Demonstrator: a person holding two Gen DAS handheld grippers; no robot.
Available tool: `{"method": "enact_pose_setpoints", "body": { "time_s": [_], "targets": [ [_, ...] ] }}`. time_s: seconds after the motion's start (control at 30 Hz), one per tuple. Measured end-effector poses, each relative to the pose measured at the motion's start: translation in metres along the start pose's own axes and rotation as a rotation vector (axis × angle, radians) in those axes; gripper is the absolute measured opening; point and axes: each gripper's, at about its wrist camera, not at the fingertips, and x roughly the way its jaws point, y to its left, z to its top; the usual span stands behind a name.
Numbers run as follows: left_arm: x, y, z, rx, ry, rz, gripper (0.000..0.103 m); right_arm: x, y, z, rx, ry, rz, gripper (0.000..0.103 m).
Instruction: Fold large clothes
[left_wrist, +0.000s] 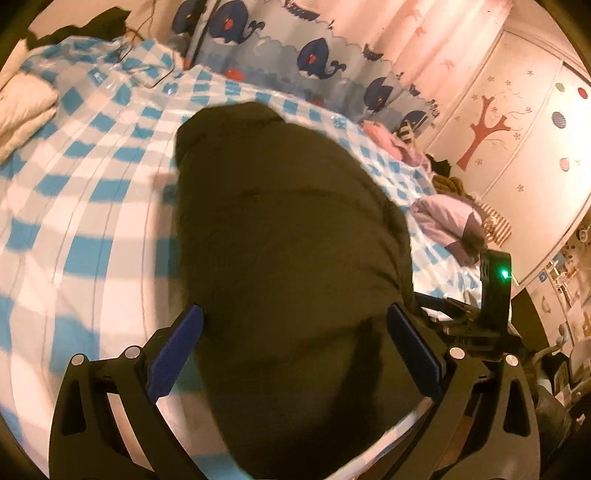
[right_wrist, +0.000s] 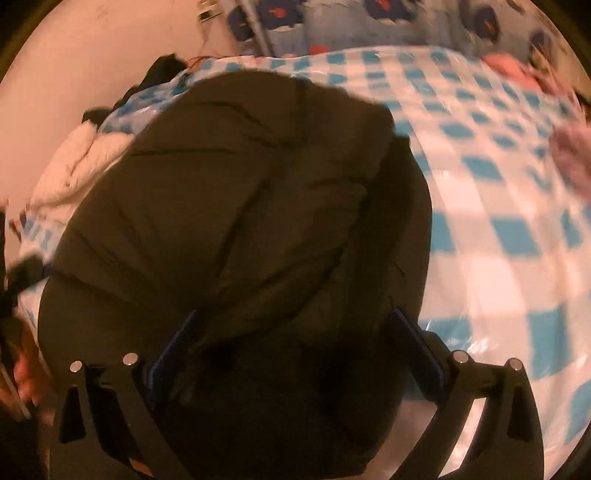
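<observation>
place: child's bedroom | signs: checked bedsheet (left_wrist: 92, 177), whale curtain (left_wrist: 317, 55), tree-decal wardrobe (left_wrist: 487, 125)

We see our left tool (left_wrist: 293, 319) spread wide, blue pads (left_wrist: 173, 354) well apart and angled downward. Our right tool (right_wrist: 295, 325) stands just as wide, its pads (right_wrist: 417, 350) splayed. At the right view's left edge, our hand (right_wrist: 27, 376) shows blurred.

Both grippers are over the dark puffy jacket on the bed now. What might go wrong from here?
1. Both the left gripper and the right gripper are open over the dark puffy jacket; its thick padding may slip out or spring back unfolded.
2. The plastic-covered checked sheet looks slick, so the jacket may slide.
</observation>
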Motion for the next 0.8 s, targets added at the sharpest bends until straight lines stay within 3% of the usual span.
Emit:
{"method": "enact_pose_setpoints", "body": {
  "time_s": [0.13,0.27,0.37,0.6,0.7,0.8],
  "targets": [
    [-0.011,0.004,-0.020,-0.032,-0.023,-0.024,0.095,-0.002,-0.018,-0.013,0.086,-0.066,0.089,0.096],
    [-0.018,0.021,-0.033,-0.154,-0.017,-0.051,0.095,-0.007,-0.034,-0.018,0.180,-0.093,0.165,0.096],
    [-0.032,0.021,-0.036,-0.153,-0.069,-0.050,0.095,-0.012,-0.041,-0.018,0.221,-0.111,0.193,0.096],
    [-0.031,0.043,-0.061,-0.262,-0.024,-0.021,0.095,-0.010,-0.046,-0.020,0.223,-0.106,0.202,0.096],
    [-0.033,0.047,-0.063,-0.279,-0.039,0.019,0.095,-0.008,-0.043,-0.023,0.205,-0.100,0.178,0.096],
    [-0.035,0.048,-0.057,-0.276,-0.065,0.142,0.095,-0.016,-0.036,-0.023,0.175,-0.150,0.141,0.096]
  ]
}}
